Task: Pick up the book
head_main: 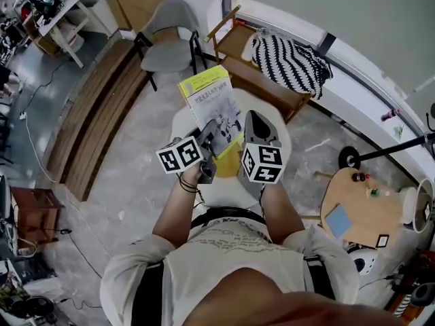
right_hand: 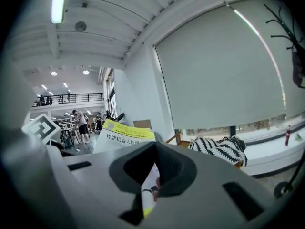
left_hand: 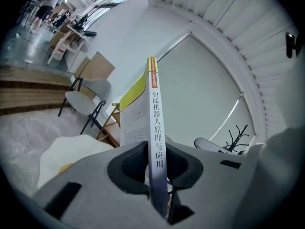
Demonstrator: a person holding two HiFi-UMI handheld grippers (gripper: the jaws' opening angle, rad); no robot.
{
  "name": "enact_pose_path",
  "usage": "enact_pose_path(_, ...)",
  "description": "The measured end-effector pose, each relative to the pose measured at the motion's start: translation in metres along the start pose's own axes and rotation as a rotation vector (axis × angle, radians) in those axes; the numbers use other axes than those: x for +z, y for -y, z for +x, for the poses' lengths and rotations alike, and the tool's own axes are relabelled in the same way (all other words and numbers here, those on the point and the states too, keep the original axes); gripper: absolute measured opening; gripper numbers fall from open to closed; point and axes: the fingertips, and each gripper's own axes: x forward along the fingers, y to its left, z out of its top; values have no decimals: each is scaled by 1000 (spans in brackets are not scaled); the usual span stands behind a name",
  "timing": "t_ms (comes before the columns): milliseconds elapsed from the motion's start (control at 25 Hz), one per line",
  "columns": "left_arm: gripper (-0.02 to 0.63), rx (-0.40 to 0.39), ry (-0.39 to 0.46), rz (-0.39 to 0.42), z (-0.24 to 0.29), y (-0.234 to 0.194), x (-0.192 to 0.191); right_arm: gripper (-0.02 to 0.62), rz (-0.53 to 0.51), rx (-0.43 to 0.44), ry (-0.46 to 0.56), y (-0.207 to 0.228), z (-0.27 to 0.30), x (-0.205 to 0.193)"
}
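Note:
A book (head_main: 208,102) with a yellow and white cover is held up in front of me, its top end pointing away. My left gripper (head_main: 208,143) is shut on its near left edge. In the left gripper view the grey spine (left_hand: 156,128) stands upright, pinched between the jaws of the left gripper (left_hand: 155,178). My right gripper (head_main: 247,140) is shut on the book's near right edge. In the right gripper view the cover (right_hand: 119,140) slants off to the left, and its edge is clamped by the right gripper (right_hand: 148,187).
Below the book is a white round seat (head_main: 228,190). A grey chair (head_main: 166,41) stands at the back. A wooden bench (head_main: 238,46) carries a black-and-white striped cushion (head_main: 292,63). A round wooden table (head_main: 363,212) is at the right, wooden steps (head_main: 95,114) at the left.

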Motion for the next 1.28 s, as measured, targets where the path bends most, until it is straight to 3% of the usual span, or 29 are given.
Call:
enact_pose_path(280,77,64,104,263,-17,38,69,23,-54,26,78,-18,2,57)
enact_pose_path(640,77,217,250,483,-48,51,108,23,-109,56,112,-33,-2,76)
enact_pose_path(960,77,282,287,564,-64,55,117,23,-129,100,101,-43,-3,74)
enact_pose_path(1280,77,268,274,594,-65,62,109,23,-122,115,100,-50,-4,71)
